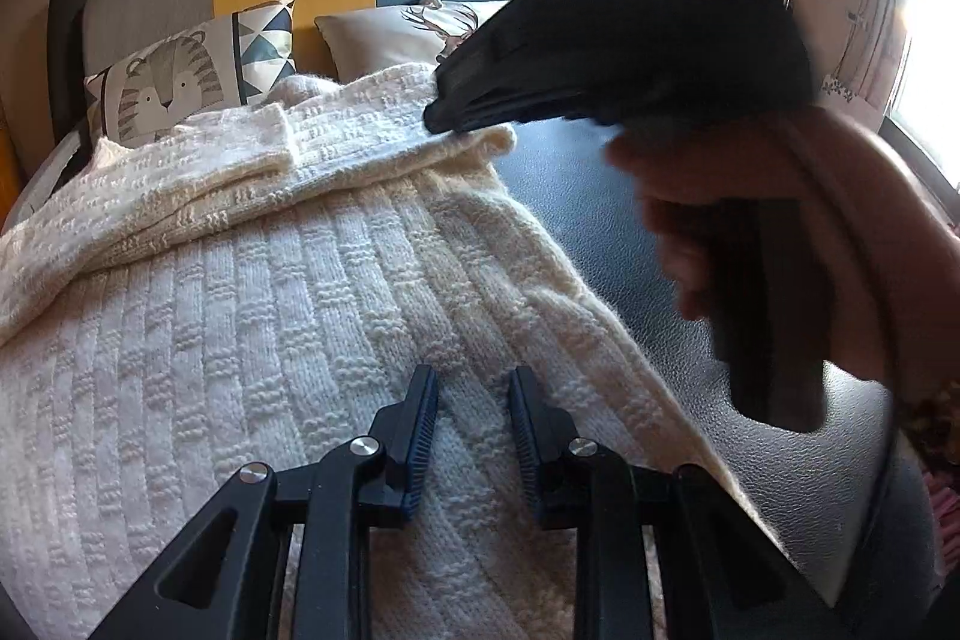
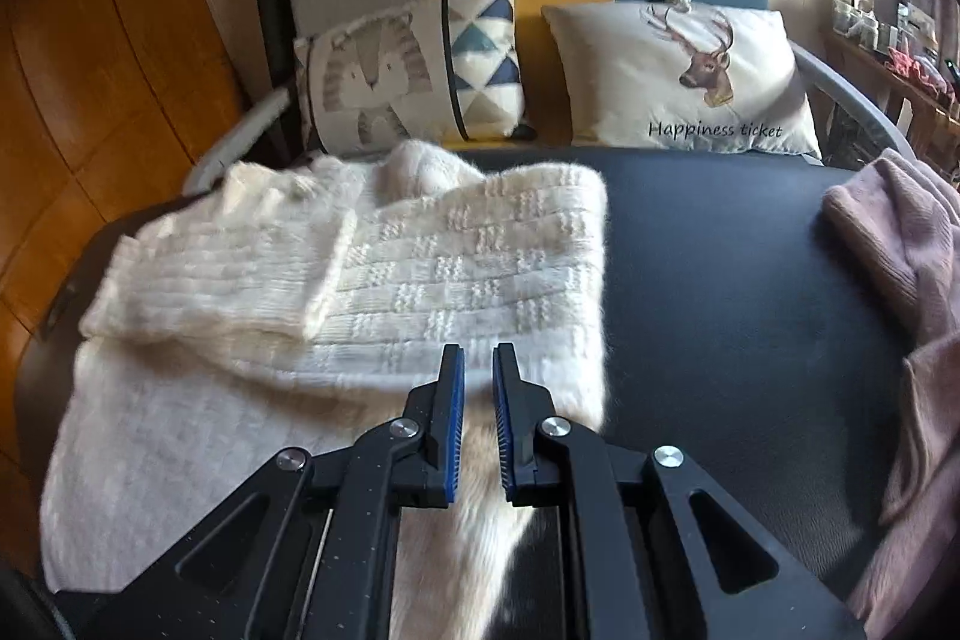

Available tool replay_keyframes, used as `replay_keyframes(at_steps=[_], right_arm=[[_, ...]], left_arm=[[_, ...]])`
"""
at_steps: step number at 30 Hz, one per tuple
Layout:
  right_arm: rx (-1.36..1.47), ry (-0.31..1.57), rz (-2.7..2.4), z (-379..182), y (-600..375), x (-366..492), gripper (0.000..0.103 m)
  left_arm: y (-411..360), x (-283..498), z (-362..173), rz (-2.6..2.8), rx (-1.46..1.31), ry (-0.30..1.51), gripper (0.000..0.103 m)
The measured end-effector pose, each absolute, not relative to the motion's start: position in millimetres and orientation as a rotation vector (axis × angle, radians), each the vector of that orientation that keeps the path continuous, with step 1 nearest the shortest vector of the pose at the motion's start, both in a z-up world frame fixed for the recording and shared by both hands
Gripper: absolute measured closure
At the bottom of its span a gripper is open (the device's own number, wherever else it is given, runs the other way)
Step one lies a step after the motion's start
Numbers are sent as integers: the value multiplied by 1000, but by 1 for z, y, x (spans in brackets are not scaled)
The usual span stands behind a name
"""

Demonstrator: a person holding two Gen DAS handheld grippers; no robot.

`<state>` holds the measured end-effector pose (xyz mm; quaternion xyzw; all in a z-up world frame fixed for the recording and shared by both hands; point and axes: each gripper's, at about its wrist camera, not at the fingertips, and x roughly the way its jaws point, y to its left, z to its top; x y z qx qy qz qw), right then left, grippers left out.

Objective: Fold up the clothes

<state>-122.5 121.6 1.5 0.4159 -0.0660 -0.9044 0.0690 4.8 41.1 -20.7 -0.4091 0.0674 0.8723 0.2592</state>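
Left wrist view: left gripper (image 1: pixel 471 433) hangs parted over the cream sweater (image 1: pixel 240 316) on the dark sofa seat (image 1: pixel 600 220). Farther on, right gripper (image 1: pixel 465 115), seemingly unclenched, touches the folded-over edge. One sleeve lies across; further folds remain, plus the pink garment (image 2: pixel 900 244).

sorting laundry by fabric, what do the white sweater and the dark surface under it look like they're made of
White sweater: chunky knit, wool or acrylic by look; raised basket-weave blocks and a fuzzy halo along its edge. Dark surface: likely leather or faux leather; fine pebbled grain and soft sheen in the left wrist view.
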Motion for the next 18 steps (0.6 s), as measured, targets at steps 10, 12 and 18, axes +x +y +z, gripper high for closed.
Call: replay_keyframes(at_steps=[10, 12, 18], right_arm=[[1309, -276, -2716, 1, 126, -111, 92], [1263, -293, -2713, 11, 121, -90, 92], [1230, -158, -2690, 19, 95, -44, 92]], left_arm=[[27, 2, -18, 2324, -1133, 93, 79], [18, 7, -14, 2322, -1140, 88, 79], [-21, 30, 1, 2436, -1082, 203, 78]])
